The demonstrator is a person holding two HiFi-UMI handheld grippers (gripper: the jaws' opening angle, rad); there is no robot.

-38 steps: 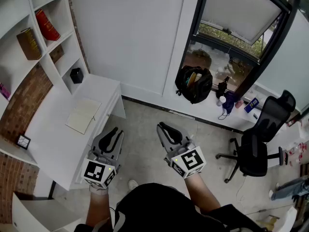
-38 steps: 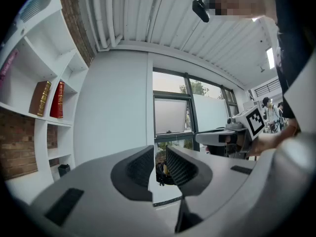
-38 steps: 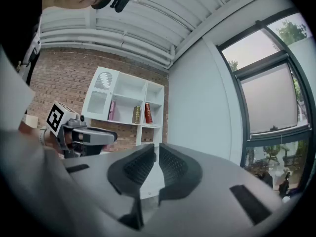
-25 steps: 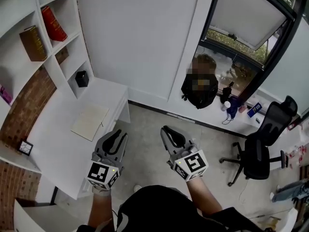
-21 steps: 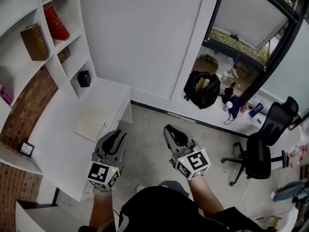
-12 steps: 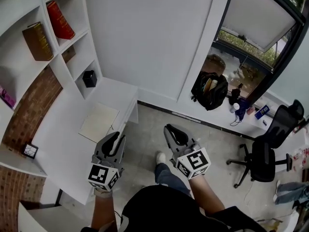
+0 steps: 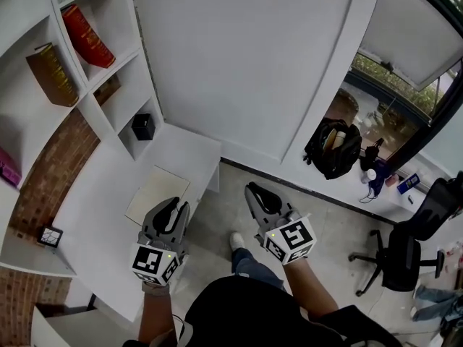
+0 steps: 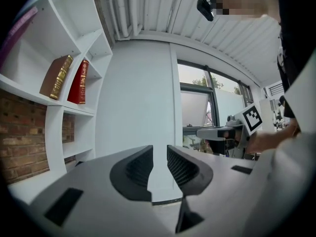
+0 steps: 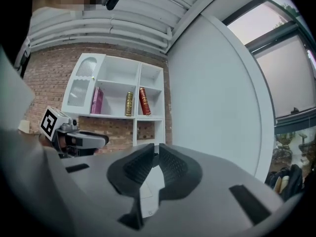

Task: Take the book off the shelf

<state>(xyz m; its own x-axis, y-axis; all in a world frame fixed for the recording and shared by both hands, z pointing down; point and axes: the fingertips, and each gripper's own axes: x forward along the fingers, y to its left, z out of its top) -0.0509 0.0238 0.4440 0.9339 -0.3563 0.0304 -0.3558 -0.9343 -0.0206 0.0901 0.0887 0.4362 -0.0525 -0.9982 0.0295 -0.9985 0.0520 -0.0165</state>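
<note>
Left claw (image 7: pixel 172 208): pressed together, empty, at the white surface's (image 7: pixel 94 226) right edge.
Right claw (image 7: pixel 258 194): seemingly pressed together, empty.
Red hardback book (image 7: pixel 87 36): leaning in the white shelf's (image 7: pixel 119 59) right-column compartment, well apart from both claws.
Brown gilt-spined book (image 7: pixel 49 74): compartment just left, also leaning.

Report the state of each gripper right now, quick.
Left gripper: closed, nothing between its jaws.
Right gripper: closed, nothing between its jaws.
</note>
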